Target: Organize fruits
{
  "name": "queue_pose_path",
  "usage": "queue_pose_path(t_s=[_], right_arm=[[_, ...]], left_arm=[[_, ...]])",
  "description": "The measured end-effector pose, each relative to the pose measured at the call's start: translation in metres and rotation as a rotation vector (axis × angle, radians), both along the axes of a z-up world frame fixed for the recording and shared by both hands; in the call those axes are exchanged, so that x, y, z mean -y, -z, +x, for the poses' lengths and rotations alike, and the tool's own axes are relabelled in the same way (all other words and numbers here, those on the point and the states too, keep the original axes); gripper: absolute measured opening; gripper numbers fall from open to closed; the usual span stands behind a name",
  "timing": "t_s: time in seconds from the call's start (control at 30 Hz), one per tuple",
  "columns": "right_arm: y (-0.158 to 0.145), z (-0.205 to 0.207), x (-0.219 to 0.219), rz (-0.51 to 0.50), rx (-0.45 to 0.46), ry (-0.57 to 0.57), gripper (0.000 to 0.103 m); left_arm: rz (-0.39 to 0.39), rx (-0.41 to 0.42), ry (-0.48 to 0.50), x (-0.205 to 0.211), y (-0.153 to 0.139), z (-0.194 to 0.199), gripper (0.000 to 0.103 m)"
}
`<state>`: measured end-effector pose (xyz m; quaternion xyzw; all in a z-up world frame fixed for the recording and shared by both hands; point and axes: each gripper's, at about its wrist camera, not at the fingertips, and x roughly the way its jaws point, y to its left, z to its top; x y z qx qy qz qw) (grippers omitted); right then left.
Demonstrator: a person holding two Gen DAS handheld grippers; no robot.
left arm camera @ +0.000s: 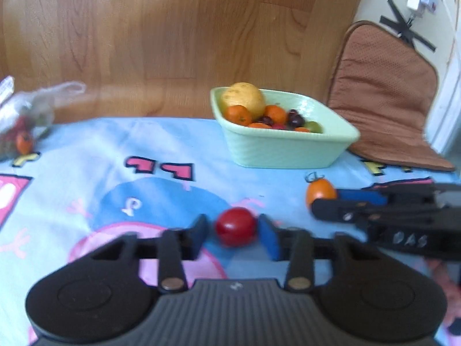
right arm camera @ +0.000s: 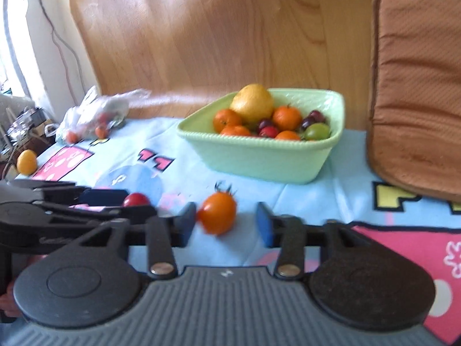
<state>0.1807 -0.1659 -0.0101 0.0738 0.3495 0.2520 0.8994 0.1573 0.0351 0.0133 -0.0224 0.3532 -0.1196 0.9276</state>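
A red tomato (left arm camera: pixel 236 226) lies on the blue cartoon cloth between the open fingers of my left gripper (left arm camera: pixel 234 232), with small gaps either side. An orange tomato (right arm camera: pixel 217 214) with a green stem lies between the open fingers of my right gripper (right arm camera: pixel 226 225), touching or nearly touching the left pad. Each gripper shows in the other view: the right gripper (left arm camera: pixel 328 201) beside the orange tomato (left arm camera: pixel 320 191), the left gripper (right arm camera: pixel 135 201) around the red tomato (right arm camera: pixel 136 199). A pale green bowl (left arm camera: pixel 285 151) (right arm camera: pixel 259 158) behind them holds a yellow fruit, oranges, dark plums and a green fruit.
A plastic bag (right arm camera: pixel 92 115) (left arm camera: pixel 26 115) of small fruits lies at the far left by the wooden wall. A yellow fruit (right arm camera: pixel 26 161) sits at the cloth's left edge. A brown cushion (right arm camera: pixel 417 86) (left arm camera: pixel 386 95) leans right of the bowl.
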Motion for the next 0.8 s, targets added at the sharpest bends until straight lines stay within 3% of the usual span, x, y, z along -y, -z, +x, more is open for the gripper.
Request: queue_pose_path(t_s=[0.27,0.53,0.8], right_arm=[[-0.011,-0.047,0.002,-0.029,0.041,-0.029,0.030],[-0.020,-0.125,0.022,0.027,0.002,-0.135,0.030],[-0.025,-0.179,0.030,0.061,0.017,-0.141,0.030]], left_arm=[[-0.040,-0.011,0.034,0.005,-0.005,-0.049,0.032],[-0.010,0.030,0.098,0.016,-0.014,-0.125,0.032],[0.003,0.046,0.116,0.026,-0.012,-0.167,0.032]])
